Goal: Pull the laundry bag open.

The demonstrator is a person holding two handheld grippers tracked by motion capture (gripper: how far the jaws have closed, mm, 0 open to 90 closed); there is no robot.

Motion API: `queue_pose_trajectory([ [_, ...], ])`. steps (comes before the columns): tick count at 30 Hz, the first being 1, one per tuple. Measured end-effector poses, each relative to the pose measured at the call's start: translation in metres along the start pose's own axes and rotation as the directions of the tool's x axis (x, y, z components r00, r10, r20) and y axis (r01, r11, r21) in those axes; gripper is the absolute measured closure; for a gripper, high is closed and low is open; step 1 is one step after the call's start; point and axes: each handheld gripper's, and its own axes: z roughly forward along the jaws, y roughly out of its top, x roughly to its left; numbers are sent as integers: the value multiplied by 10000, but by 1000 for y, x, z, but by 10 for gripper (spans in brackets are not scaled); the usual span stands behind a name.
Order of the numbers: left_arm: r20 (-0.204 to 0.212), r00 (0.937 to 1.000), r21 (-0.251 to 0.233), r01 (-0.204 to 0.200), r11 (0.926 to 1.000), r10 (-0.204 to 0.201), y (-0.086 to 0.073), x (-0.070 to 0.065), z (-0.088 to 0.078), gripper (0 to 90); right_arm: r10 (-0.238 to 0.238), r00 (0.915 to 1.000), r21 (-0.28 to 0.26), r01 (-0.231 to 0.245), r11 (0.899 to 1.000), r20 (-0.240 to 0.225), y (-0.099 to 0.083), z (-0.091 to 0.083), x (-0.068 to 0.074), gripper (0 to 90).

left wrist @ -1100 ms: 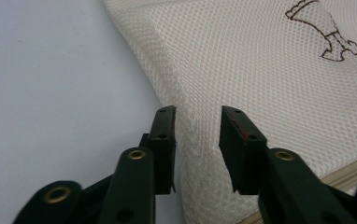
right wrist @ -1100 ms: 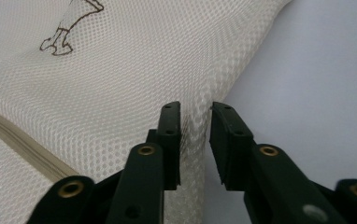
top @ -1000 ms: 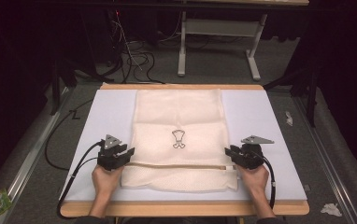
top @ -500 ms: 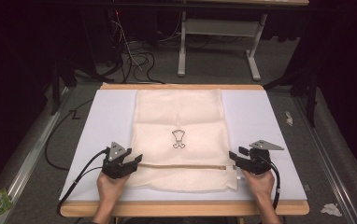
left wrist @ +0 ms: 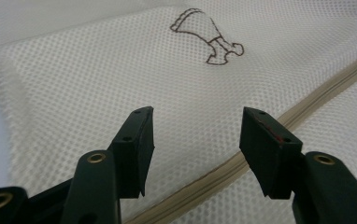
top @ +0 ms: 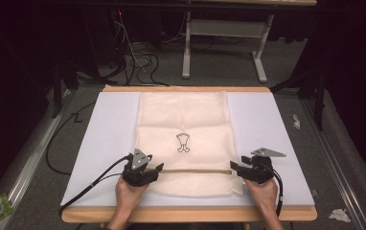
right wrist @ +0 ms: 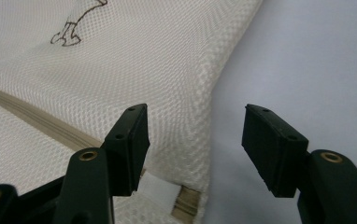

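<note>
Now the cream mesh laundry bag with a brown zip is lying flat on the white worktop, spread smooth. Both grippers, left gripper and right gripper, have just been opening; their fingers are standing spread at the zip's two ends, pinching nothing

The table is seen from above and in front, looking forward and down. Each gripper view is taken low and close over the mesh bag — its beige zipper is shared by all three.
</note>
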Motion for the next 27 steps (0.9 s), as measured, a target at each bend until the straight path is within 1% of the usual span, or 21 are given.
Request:
queue_pose_trajectory([
  [2,109,9999,34,-37,10000,37,3,-5,5,448,-43,10000,31,43,10000,-23,0,2,1,407],
  [3,216,9997,80,-80,9999,78,5,-10,11,445,82,9999,71,-82,9999,-91,1,5,3,401],
  [4,216,9997,80,-80,9999,78,5,-10,11,443,82,9999,71,-82,9999,-91,1,5,3,401],
  [5,332,9994,135,-123,9998,119,7,-13,15,443,109,9999,107,-107,9999,-132,2,6,3,398],
  [6,321,9992,207,-245,9995,239,9,-15,18,441,119,9998,201,-116,9997,-157,2,8,4,399],
  [7,391,9989,209,-278,9994,270,10,-17,20,441,118,9998,277,-113,9996,-182,3,9,5,401],
  [8,485,9985,247,-283,9993,271,12,-20,23,441,122,9996,303,-114,9995,-254,4,11,6,417],
  [11,508,9980,347,-405,9986,387,14,-23,27,440,139,9993,390,-126,9992,-337,4,13,8,442],
  [13,587,9975,339,-424,9985,403,16,-26,30,440,30,9995,447,-16,9990,-313,3,16,9,486],
  [14,668,9972,372,-376,9986,350,17,-27,33,440,-99,9998,438,106,9990,-146,3,16,10,535],
  [15,668,9972,372,-376,9986,350,17,-27,33,440,-99,9998,438,106,9990,-146,3,16,10,535],
  [17,700,9969,508,-396,9979,360,17,-29,38,441,-200,9997,438,206,9988,-137,3,16,10,607],
  [18,700,9969,562,-405,9976,365,18,-29,39,441,-363,9993,456,368,9983,-116,3,17,10,652],
  [19,709,9966,697,-477,9964,428,18,-30,43,442,-498,9987,512,505,9974,-138,4,17,10,733],
  [20,709,9966,697,-477,9964,428,18,-30,43,442,-498,9987,512,505,9974,-138,4,17,10,733],
  [21,730,9963,735,-497,9961,444,19,-31,45,442,-573,9982,520,581,9970,-181,4,17,9,780],
  [22,801,9962,765,-415,9962,353,19,-32,47,442,-576,9980,495,588,9970,-252,4,17,7,824],
  [24,836,9957,819,-477,9955,408,21,-33,47,442,-566,9973,432,587,9973,-471,4,16,5,857],
  [25,834,9952,829,-577,9949,508,22,-35,47,443,-580,9971,431,601,9973,-493,4,15,5,866],
  [26,912,9938,790,-704,9944,632,25,-37,47,443,-624,9961,307,644,9975,-617,3,14,4,874],
  [27,912,9938,790,-704,9944,632,25,-37,47,443,-624,9961,307,644,9975,-617,3,14,4,874],
])
